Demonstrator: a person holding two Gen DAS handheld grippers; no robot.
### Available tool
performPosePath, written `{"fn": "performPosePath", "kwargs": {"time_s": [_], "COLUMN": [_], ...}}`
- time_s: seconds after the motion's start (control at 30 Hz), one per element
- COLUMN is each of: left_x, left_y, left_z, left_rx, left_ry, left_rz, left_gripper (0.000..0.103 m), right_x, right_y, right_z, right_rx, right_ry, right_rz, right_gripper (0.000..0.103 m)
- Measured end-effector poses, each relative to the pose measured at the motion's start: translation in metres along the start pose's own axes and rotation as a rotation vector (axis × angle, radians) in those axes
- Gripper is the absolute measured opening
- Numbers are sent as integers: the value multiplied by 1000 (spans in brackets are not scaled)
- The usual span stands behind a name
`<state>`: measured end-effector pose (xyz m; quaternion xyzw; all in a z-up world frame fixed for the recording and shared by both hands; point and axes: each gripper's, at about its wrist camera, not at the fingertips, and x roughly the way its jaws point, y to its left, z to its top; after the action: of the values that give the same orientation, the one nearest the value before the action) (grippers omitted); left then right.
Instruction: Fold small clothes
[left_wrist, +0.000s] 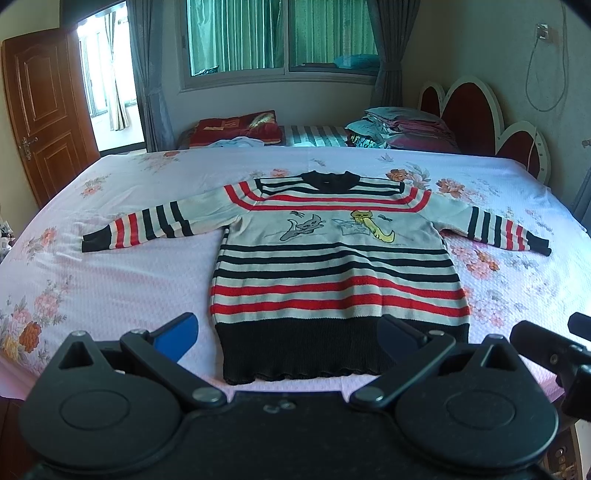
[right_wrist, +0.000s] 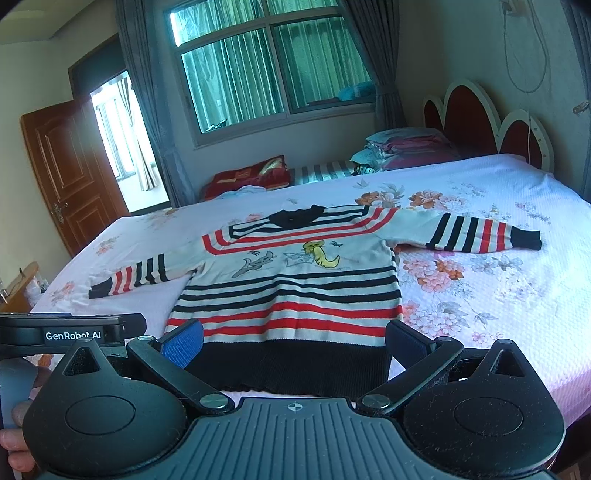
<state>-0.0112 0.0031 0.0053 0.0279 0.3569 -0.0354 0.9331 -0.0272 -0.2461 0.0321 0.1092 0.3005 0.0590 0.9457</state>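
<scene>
Folding has not begun: striped sweater (left_wrist: 332, 266) lies flat, sleeves outstretched, on the floral bedsheet (left_wrist: 129, 266). Left gripper (left_wrist: 288, 338) and right gripper (right_wrist: 293, 341) hover spread wide, holding nothing. Every fold remains.

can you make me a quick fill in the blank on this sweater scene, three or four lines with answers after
1. The striped sweater lies spread flat on the ____.
2. Both sleeves are stretched out to the sides, so the sweater is not yet ____.
3. The left tongs and right tongs are both ____ and hold nothing.
4. The sweater's bottom hem band is coloured ____.

Missing words: bed; folded; open; black
</scene>
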Motion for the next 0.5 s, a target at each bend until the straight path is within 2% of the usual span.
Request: {"fn": "performPosePath", "kwargs": {"time_s": [0.5], "left_x": [9], "left_y": [5], "left_z": [2], "left_rx": [0], "left_ry": [8], "left_rz": [7], "left_gripper": [103], "right_x": [13], "right_y": [3], "right_z": [2], "right_rx": [19], "right_ry": [6], "right_rz": [-17], "right_gripper": [103]}}
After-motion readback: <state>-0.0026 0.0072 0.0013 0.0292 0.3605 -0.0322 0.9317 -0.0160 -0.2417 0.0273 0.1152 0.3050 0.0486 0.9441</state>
